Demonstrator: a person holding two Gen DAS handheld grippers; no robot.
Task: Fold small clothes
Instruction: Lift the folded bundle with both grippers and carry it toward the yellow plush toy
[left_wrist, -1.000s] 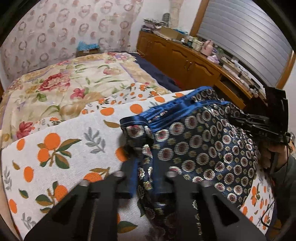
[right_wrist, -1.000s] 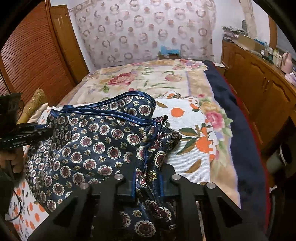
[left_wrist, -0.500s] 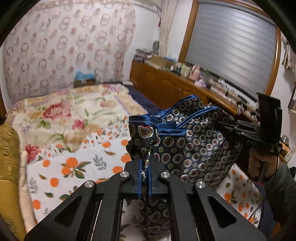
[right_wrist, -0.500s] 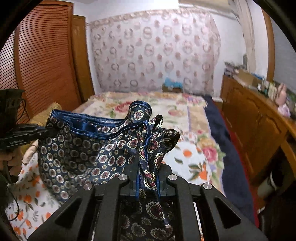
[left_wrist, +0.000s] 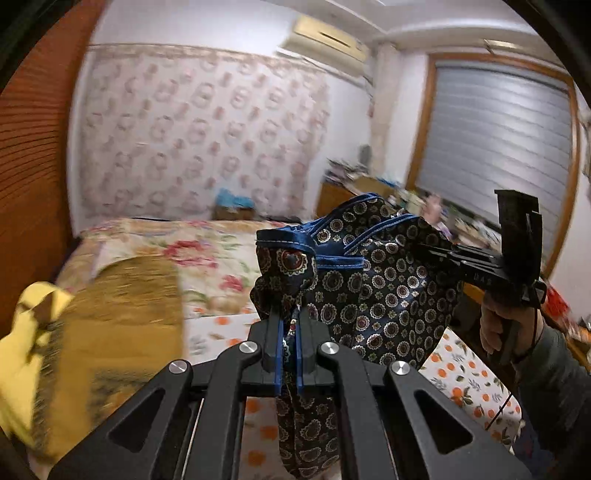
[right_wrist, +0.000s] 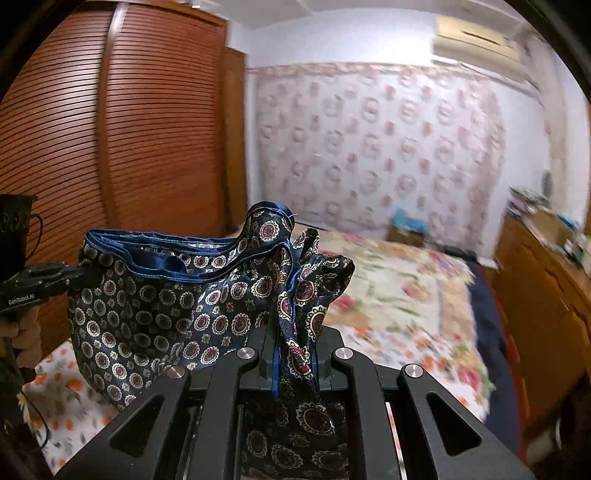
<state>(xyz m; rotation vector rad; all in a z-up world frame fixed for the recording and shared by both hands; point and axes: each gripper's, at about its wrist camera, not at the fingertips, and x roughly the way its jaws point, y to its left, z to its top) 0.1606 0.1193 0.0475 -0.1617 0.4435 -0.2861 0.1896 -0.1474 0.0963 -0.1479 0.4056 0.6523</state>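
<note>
Hanging in the air between the two grippers, the patterned shorts (left_wrist: 384, 295) are a small navy garment printed with round medallions and edged with a blue satin waistband (right_wrist: 177, 264), held up clear of the orange-print sheet (left_wrist: 465, 373) on the bed (right_wrist: 399, 280). The left gripper (left_wrist: 289, 354) has its blue-edged pads pressed together on a bunched corner of the cloth, which spills above and below the pinch; the right gripper (right_wrist: 293, 360) is likewise clamped on the opposite corner, with a twisted fold sticking up past its tips. From the left wrist view the right gripper and the hand (left_wrist: 498, 328) that carries it show beyond the far side of the garment. The fabric looks thin, glossy and very light, so it should drape and sag readily and could slide out of a shallow pinch; the sheen suggests a slippery weave. The waistband, being doubled and stitched, is judged the firmest place to take hold, at its two ends, so that the body hangs flat below. The present holds gather loose cloth near the waistband's ends, which leaves the middle slack and puckered instead of taut
</note>
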